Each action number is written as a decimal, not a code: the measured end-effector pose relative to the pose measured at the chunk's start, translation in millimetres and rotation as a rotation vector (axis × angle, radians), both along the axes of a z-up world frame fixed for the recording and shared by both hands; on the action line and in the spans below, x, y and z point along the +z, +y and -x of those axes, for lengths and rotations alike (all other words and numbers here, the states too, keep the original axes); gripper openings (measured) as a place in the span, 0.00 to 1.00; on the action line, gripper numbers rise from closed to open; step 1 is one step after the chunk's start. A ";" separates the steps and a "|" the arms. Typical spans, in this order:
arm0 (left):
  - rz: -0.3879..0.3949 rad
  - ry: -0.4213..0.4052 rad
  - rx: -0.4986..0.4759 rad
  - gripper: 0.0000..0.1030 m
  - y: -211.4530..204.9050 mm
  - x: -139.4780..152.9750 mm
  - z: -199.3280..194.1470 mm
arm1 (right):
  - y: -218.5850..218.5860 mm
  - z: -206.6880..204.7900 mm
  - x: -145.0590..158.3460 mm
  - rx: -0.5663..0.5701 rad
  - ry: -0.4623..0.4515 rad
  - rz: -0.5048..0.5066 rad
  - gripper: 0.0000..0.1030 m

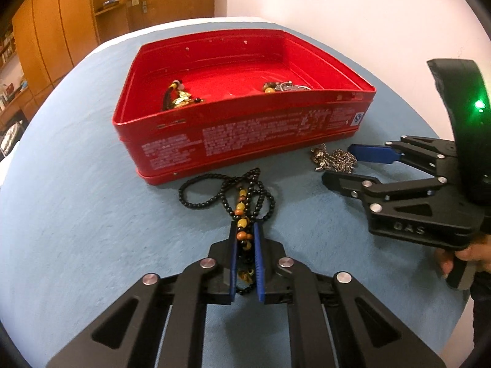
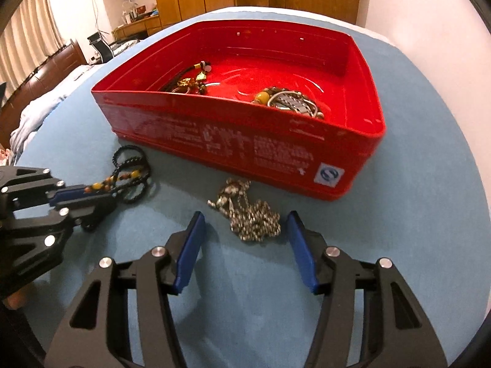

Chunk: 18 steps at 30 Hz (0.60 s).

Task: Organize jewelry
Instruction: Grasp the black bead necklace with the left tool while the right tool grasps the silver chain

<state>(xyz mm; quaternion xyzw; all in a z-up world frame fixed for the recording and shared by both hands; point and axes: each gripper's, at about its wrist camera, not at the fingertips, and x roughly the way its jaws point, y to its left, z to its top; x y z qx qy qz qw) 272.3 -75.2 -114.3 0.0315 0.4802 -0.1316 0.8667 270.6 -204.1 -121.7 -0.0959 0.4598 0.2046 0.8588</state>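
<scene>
Jewelry is split between two places now: some pieces lie already inside the red tin box (image 2: 365,61), and two pieces are on the blue table cover (image 1: 76,214) in front of it. Inside the box I see a dark cord with gold charms (image 2: 191,79) on the left part of the floor and a bundle of beads and metal rings (image 2: 288,99) more to the right.

Outside, the black bead necklace (image 1: 227,190) with yellow and brown beads lies just before the near wall of the box. The left gripper (image 1: 245,245) is clenched on its beaded end, the blue pads pressing the strand from both sides, while the loops rest on the cover. Just beside it, toward the right, the silver chain (image 2: 251,217) lies in a small heap, near the box wall but apart from it.

The right gripper (image 2: 245,236) stands released around this chain; its pads are on either side of the heap and do not touch it.

I judge the step in hand is picking up the last two pieces. Next, the left side needs a lift high enough that the hanging loops pass over the box rim. The right side needs to come lower and close on the thick part of the heap, because a thin chain can slip out.
</scene>
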 end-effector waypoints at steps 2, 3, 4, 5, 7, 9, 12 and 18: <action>0.005 -0.002 0.002 0.09 3.0 -0.1 0.7 | 1.5 -0.5 -0.2 0.008 -0.003 0.000 0.41; 0.007 -0.004 0.002 0.09 3.6 -0.1 0.3 | 2.5 -1.0 0.1 0.012 -0.003 -0.001 0.36; 0.008 -0.004 0.002 0.09 5.2 0.4 1.8 | 2.9 -0.9 0.6 0.018 -0.002 -0.002 0.28; 0.010 -0.006 0.002 0.09 6.6 0.7 2.8 | 3.4 -0.9 1.1 0.020 -0.002 -0.002 0.25; 0.009 -0.009 0.003 0.09 7.3 0.9 3.4 | 3.0 0.5 1.7 0.025 0.000 -0.002 0.21; 0.013 -0.012 0.001 0.09 8.0 1.5 3.9 | 2.7 3.1 2.5 0.025 -0.001 -0.001 0.21; 0.017 -0.018 -0.002 0.08 8.7 2.9 6.4 | 1.3 6.9 4.5 0.022 0.000 -0.012 0.20; 0.019 -0.035 -0.003 0.08 11.0 10.6 13.9 | 2.0 22.5 12.8 0.029 -0.006 -0.038 0.19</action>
